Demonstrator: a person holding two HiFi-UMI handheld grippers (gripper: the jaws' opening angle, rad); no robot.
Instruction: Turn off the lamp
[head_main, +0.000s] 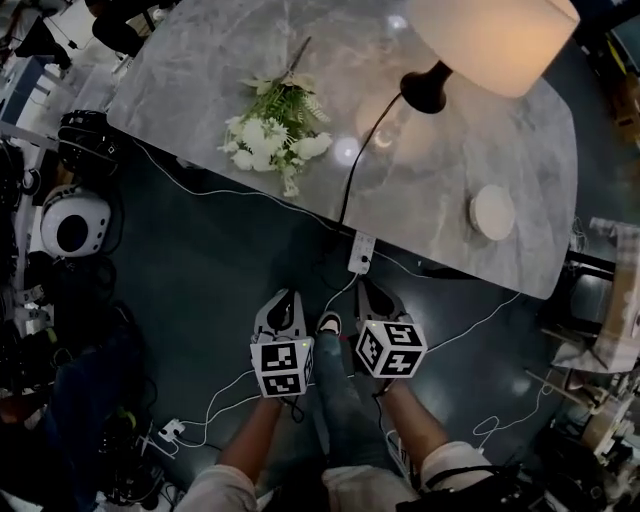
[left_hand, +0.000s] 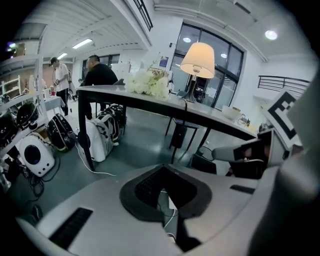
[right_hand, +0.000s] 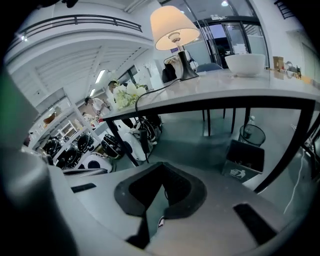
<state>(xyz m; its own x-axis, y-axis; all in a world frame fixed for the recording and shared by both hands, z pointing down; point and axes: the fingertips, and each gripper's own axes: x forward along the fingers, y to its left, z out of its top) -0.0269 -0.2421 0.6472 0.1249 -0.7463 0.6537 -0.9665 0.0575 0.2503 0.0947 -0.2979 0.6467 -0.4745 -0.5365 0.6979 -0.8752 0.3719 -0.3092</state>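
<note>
In the head view the lamp (head_main: 488, 38) stands on the far right part of the grey marble table (head_main: 190, 80), its shade glowing and its dark base near a bunch of white flowers (head_main: 275, 130) on its left and a white bowl (head_main: 493, 212) nearer on its right. The lamp's dark cord (head_main: 362, 150) runs over the table's near edge down to a small white block (head_main: 361, 252) on the floor. The left gripper (head_main: 284, 298) and the right gripper (head_main: 375, 292) are held side by side low over the dark floor, near that block and well short of the lamp, which lies far ahead and to the right of both. In the left gripper view the left gripper (left_hand: 164, 172) has its jaws brought together with nothing between them but floor and a white cable beyond; the lit lamp (left_hand: 198, 60) stands up on the table (left_hand: 150, 102), well above and beyond the tips, slightly to the right, with the flowers (left_hand: 147, 82) to its left. In the right gripper view the right gripper (right_hand: 161, 167) is likewise closed and empty; the lamp (right_hand: 172, 27) sits high on the table (right_hand: 225, 95), far beyond the tips, the bowl (right_hand: 245, 64) to its right and the cord (right_hand: 150, 95) trailing off to its left
</note>
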